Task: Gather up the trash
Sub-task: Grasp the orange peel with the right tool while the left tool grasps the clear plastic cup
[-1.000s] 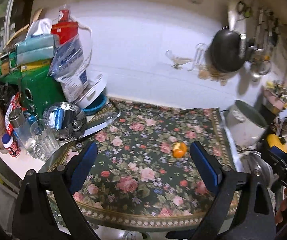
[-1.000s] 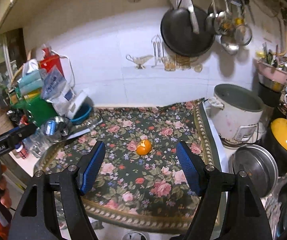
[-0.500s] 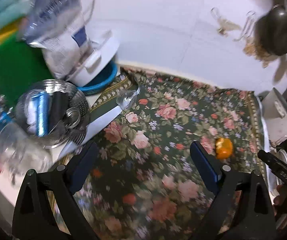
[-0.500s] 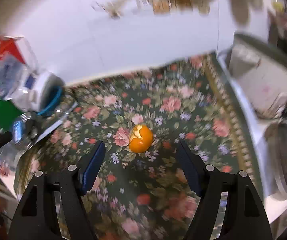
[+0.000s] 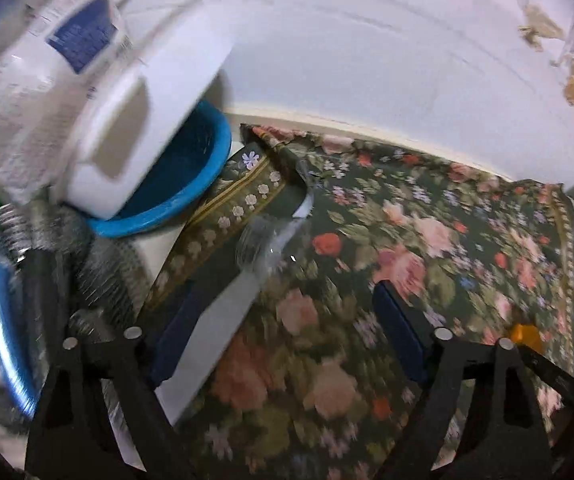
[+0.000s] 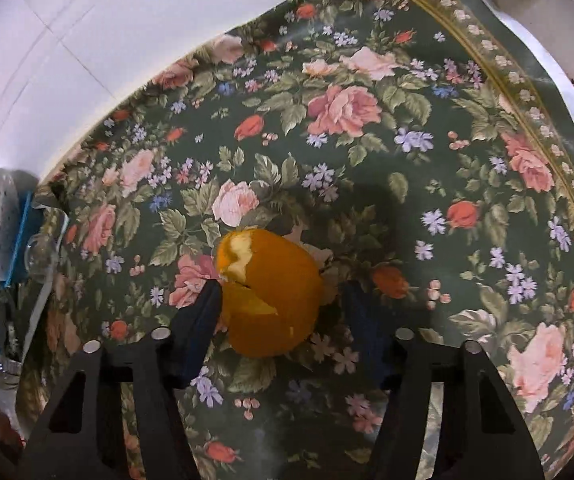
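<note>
An orange peel [image 6: 267, 292] lies on the floral tablecloth [image 6: 367, 120]. My right gripper [image 6: 281, 308] hangs low over it with a finger on either side. Its jaws are closing; the left pad [image 6: 199, 328] is at the peel's edge and the right pad [image 6: 363, 328] is still apart from it. A crumpled clear plastic wrapper [image 5: 263, 244] lies at the cloth's left border on a white strip [image 5: 223, 320]. My left gripper [image 5: 287, 332] sits just short of the wrapper, jaws closing with nothing between them. The peel [image 5: 527, 336] also shows far right in the blurred left wrist view.
A blue bowl [image 5: 191, 176] with a white tub [image 5: 135, 120] leaning in it stands at the left, beside a printed plastic bag [image 5: 27, 92] and a metal basket [image 5: 15, 280]. The white tiled wall [image 5: 367, 60] runs behind the table.
Both grippers have dropped close to the table. The left one swung left toward the clear wrapper. The right one came down around the orange peel and its jaws narrowed.
</note>
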`<state>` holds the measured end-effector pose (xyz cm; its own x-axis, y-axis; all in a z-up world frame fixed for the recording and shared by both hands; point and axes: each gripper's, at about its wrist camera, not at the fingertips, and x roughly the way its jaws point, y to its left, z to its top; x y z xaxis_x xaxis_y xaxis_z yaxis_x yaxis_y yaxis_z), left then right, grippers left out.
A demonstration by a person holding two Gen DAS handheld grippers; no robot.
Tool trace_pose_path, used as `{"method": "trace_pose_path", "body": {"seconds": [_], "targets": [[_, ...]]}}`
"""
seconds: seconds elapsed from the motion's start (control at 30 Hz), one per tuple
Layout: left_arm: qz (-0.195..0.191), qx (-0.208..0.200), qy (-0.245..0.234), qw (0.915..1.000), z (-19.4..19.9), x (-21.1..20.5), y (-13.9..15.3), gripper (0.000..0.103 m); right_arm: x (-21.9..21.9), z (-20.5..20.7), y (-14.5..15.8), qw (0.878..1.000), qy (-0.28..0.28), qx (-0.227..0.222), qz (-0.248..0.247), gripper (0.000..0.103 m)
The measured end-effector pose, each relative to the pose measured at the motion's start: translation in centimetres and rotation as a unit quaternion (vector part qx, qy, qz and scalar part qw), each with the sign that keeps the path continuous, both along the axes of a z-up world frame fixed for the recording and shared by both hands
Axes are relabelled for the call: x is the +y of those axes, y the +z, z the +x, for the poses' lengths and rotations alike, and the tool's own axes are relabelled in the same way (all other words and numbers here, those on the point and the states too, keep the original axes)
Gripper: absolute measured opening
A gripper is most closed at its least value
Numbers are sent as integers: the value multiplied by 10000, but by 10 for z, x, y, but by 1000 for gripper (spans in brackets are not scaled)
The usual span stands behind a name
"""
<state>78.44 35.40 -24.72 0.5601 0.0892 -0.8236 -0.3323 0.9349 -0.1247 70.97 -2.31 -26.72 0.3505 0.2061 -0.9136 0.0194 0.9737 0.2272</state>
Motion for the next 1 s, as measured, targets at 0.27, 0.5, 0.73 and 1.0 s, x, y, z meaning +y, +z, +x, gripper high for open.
{"method": "trace_pose_path", "body": {"seconds": [0.27,0.5,0.73,1.0], "targets": [[355,141,-86,9992,33,4,-30,81,2,-2,-1,10000,28,-54,49,15],[314,243,-142,9991,50,8,-43,65,-12,-17,21,9994,-46,-344,-38,13],[127,107,-148,9998,38,1,-39,55,-26,-34,41,9983,-120,-569,-52,13],[240,-369,-399,9982,-8,-62,14,55,-48,-57,70,9956,22,-933,9,13]]}}
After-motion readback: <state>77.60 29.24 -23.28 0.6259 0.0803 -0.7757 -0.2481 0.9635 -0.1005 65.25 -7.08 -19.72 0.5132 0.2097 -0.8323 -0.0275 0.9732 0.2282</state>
